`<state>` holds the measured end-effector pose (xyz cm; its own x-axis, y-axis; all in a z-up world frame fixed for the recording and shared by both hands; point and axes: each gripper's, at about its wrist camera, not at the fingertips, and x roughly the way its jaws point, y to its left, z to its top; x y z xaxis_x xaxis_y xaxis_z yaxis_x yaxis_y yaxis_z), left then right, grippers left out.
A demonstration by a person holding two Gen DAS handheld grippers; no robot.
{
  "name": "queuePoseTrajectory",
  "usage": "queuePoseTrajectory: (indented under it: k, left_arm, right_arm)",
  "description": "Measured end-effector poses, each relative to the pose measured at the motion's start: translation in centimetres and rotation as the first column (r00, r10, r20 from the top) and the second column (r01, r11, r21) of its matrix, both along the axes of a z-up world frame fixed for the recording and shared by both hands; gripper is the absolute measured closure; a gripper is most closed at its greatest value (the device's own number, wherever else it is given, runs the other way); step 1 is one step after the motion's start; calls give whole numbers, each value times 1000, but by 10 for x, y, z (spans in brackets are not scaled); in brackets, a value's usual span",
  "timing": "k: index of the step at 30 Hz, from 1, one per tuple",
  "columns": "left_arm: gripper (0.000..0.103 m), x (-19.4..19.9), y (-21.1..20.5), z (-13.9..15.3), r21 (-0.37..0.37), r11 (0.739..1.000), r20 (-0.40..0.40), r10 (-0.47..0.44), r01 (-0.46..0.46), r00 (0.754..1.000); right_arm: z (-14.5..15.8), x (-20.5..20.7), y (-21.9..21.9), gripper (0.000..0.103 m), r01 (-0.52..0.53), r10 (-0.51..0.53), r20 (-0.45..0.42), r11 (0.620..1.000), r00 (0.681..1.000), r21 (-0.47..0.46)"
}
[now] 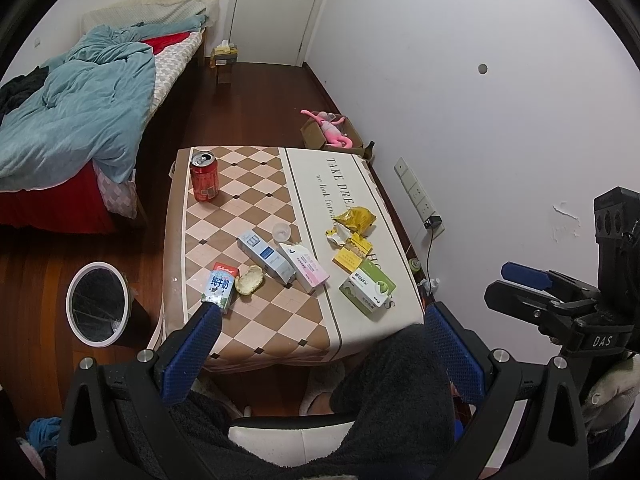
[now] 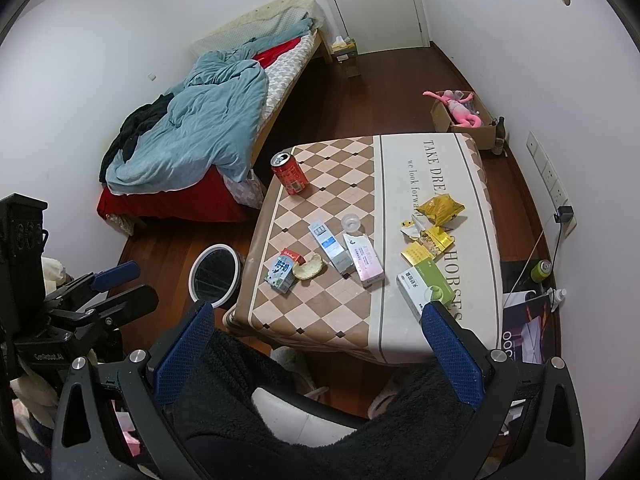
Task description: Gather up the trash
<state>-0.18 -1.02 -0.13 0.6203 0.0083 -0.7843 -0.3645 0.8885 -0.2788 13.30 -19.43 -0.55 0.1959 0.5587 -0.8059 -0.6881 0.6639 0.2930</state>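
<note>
A small table with a checked cloth holds trash: a red can, a milk carton, a bread piece, a blue-white box, a pink-white box, a green box, yellow wrappers and a clear cup. A white-rimmed bin stands left of the table. My left gripper and right gripper are open and empty, held above the near table edge.
A bed with a blue duvet lies to the left. A cardboard box with a pink toy sits by the right wall. A wall socket strip with a charger is on the right. My dark-clothed knees are below.
</note>
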Motion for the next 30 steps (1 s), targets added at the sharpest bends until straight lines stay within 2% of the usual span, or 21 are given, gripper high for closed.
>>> queuePoseTrajectory:
  k: [23,25,26,29,30]
  left_arm:
    - [0,5,4,-10,-3,1000,-14,5,-5,1000]
    - [0,10,8,-17,35,999,-32,39,-38,999]
    - [0,15,11,-24,100,992,-53,84,-79,995]
    - [0,32,24,-54,276,947,-81,193,-164,978]
    - [0,41,32,-70,305,935,-100,220,-180,970]
  right_arm:
    - [-1,-1,1,0,-2,2,-7,1000,1000,1]
    - [-2,-1,1,0,4,-4,-8,1000,1000,3]
    - [-4,1,1,0,12,-12,-13,1000,1000,5]
    - [-16,10,3,0,50,-50,-13,999,999,-5]
    - [-23,15,4,0,73,-73,-3,997,997,-19]
